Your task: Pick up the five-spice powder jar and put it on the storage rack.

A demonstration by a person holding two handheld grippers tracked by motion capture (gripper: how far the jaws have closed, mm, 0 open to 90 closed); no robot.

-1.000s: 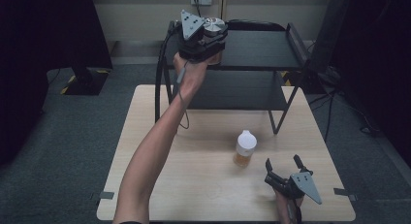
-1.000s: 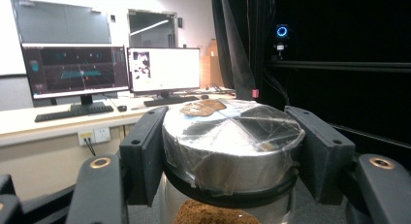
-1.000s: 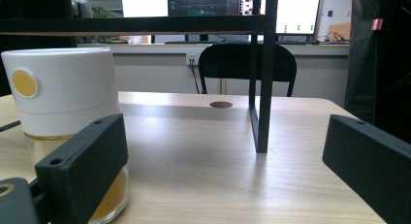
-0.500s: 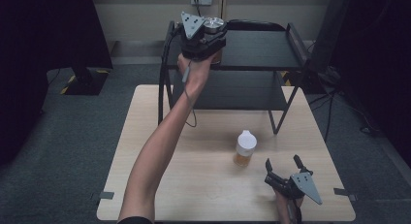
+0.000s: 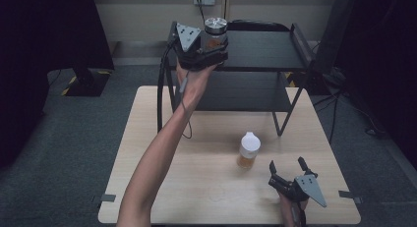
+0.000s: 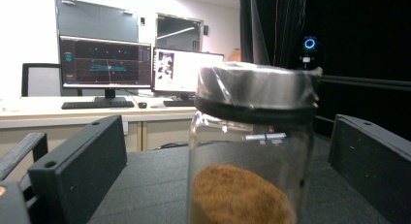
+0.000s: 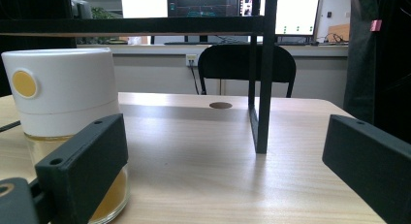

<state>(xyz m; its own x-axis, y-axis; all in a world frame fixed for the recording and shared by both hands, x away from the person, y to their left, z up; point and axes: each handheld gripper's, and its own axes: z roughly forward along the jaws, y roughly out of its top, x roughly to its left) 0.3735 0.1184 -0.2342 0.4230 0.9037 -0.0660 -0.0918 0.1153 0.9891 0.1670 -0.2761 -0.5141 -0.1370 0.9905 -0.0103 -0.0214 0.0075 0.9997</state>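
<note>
A glass jar [image 5: 215, 33] with a silver lid and brown powder inside stands at the left end of the black rack's top shelf [image 5: 265, 50]. My left gripper [image 5: 212, 44] is raised to that shelf with the jar [image 6: 252, 151] between its fingers [image 6: 82, 170]. Its jaws have just been opening, and a gap shows on each side of the jar, so it is open. My right gripper [image 5: 286, 164] rests open near the table's front right with nothing in it. A white-capped jar of yellow liquid [image 5: 247, 151] stands just left of it [image 7: 63, 112].
The black two-shelf rack stands at the back of the wooden table [image 5: 196, 187], and one of its legs [image 7: 259, 88] rises ahead of my right gripper. A cable hangs from the left gripper along the forearm. Desks with monitors lie beyond the rack.
The left hand has sunk a little with the jar toward the top shelf, and its jaws have spread away from the jar. The right gripper has stayed in place.
</note>
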